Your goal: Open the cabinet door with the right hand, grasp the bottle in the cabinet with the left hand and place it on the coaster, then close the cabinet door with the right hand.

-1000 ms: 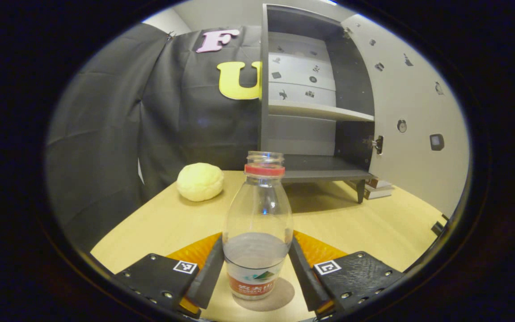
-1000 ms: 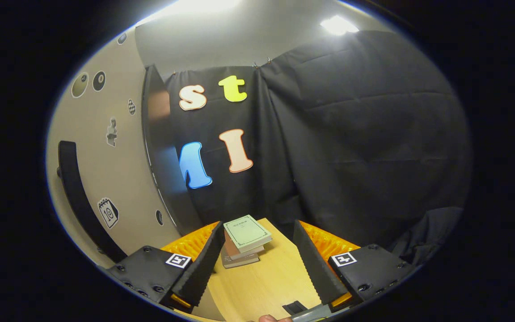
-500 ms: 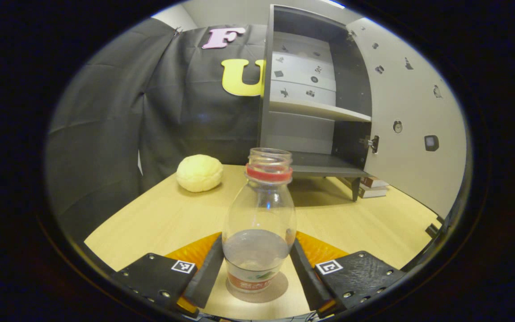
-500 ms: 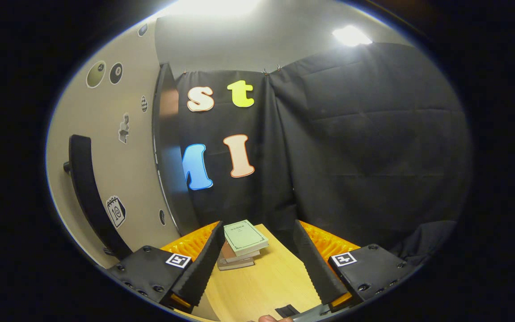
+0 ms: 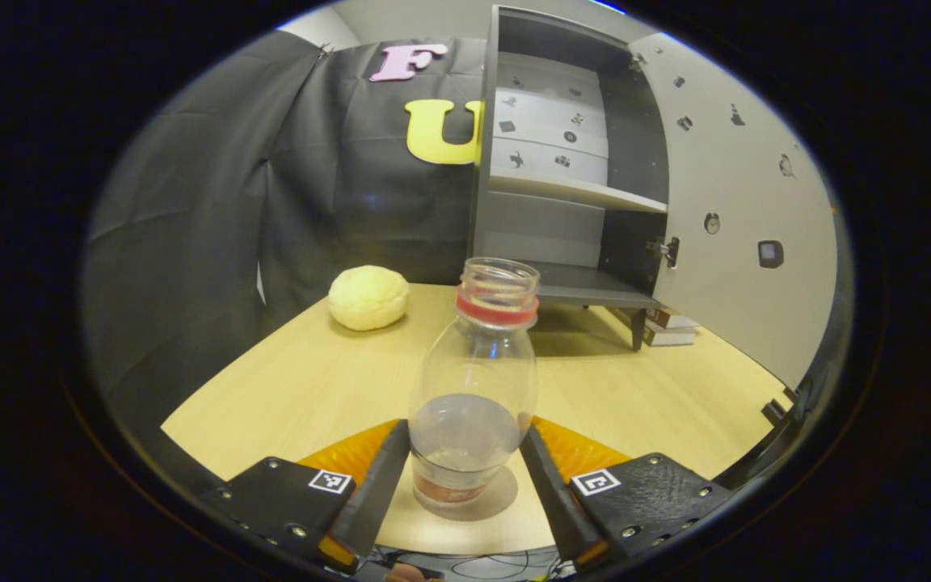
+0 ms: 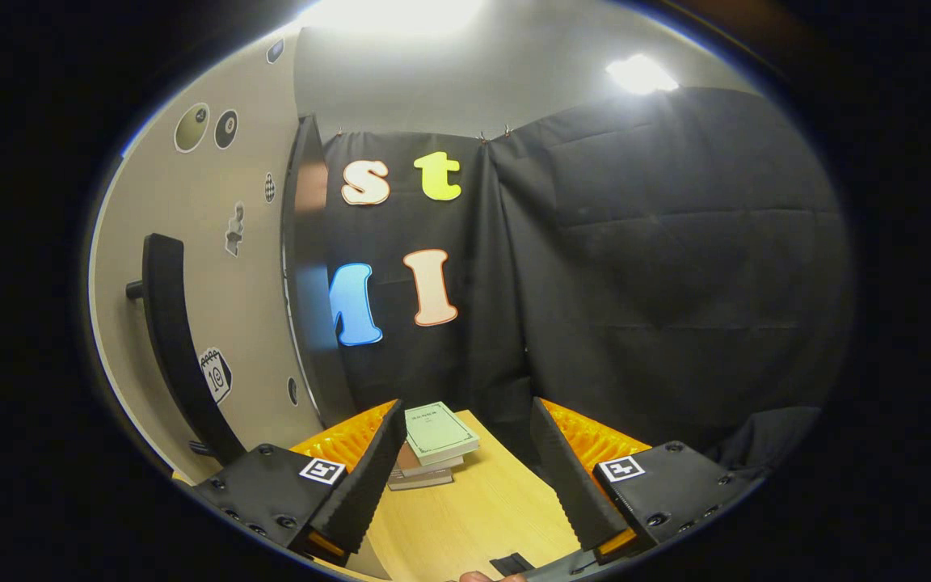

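A clear bottle (image 5: 475, 380) with a red neck ring and no cap stands upright on a round grey coaster (image 5: 507, 503) on the wooden table (image 5: 312, 388). My left gripper (image 5: 465, 428) is open, with its fingers on either side of the bottle's lower half. The grey cabinet (image 5: 562, 186) behind stands with empty shelves and its pale door (image 5: 740, 226) swung wide to the right. In the right gripper view, my right gripper (image 6: 467, 412) is open and holds nothing. The door's outer face (image 6: 215, 291) and its black handle (image 6: 179, 339) are close on the left.
A round yellow bun-like object (image 5: 368, 297) lies at the table's back left. A small stack of books (image 6: 437, 432) lies on the table near the cabinet's foot, also seen as books (image 5: 667, 327) in the left gripper view. A fingertip (image 6: 478, 576) shows at the bottom edge.
My left gripper has drawn back and risen a little, while the bottle stays on the coaster. The right gripper has shifted slightly, bringing the door handle further into view.
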`<state>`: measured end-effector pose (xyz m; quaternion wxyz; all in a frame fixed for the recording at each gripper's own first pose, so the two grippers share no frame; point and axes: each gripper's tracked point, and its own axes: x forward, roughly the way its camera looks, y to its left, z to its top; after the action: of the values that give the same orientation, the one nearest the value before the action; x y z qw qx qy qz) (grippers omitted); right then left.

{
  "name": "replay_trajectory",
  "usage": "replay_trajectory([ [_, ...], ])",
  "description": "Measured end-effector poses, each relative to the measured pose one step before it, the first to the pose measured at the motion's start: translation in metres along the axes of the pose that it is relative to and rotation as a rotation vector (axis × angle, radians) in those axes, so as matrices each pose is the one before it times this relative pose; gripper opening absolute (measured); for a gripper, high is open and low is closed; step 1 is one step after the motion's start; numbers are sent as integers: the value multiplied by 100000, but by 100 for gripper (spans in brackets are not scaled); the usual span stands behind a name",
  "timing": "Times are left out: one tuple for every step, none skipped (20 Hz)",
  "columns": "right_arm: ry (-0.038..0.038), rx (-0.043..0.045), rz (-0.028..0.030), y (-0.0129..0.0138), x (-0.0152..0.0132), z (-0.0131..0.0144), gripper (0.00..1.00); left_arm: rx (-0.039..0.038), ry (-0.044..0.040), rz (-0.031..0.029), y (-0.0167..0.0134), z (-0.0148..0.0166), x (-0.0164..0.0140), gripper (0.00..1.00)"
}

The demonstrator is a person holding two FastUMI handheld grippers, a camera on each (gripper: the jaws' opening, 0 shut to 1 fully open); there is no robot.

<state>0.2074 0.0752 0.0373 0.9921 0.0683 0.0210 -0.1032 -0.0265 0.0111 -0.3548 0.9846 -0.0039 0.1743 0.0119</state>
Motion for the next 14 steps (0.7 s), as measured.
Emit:
replay_trajectory([
  [187, 691, -96, 6, -116, -66, 98, -222, 598, -774, -168, -163, 278, 83],
  [286, 833, 9, -52, -49, -178, 98, -57, 502, -1275, -168, 0, 124, 83],
  [88, 766, 0, -11, -127, -105, 98, 77, 934, -1361, -206, -243, 5, 85],
  [21, 639, -25, -26, 8, -112, 98, 596, 658, -991, -91, -77, -14, 84],
  [-103, 621, 137, 45, -119, -97, 98, 797, -101, 126, 172, -92, -177, 88],
  [-14, 412, 83, 91, -6, -67, 98, 34, 253, 426, 125, -79, 65, 86],
  [146, 116, 281, 74, -142, -138, 98, -640, -14, 426, 58, 92, -5, 89],
  [-192, -208, -69, -33, -167, -100, 98, -500, -171, 186, -38, 217, 108, 89],
  [-200, -257, -398, -129, -85, -50, 98, 163, -110, 389, 24, 220, 215, 89],
  [302, -98, 54, -78, -117, -164, 98, 685, 428, 194, 110, 116, 218, 88],
  [42, -82, 6, -25, -190, -65, 98, 626, 544, -91, 120, 146, 81, 89],
  [-278, -284, -290, -131, -109, -30, 98, 356, 468, -390, -17, -59, -40, 88],
  [-483, -376, -259, -102, -156, 71, 98, 288, 337, -235, -59, -66, -125, 88],
  [-197, -340, -187, -124, -46, -18, 98, 274, 409, -1, 26, -100, -146, 88],
])
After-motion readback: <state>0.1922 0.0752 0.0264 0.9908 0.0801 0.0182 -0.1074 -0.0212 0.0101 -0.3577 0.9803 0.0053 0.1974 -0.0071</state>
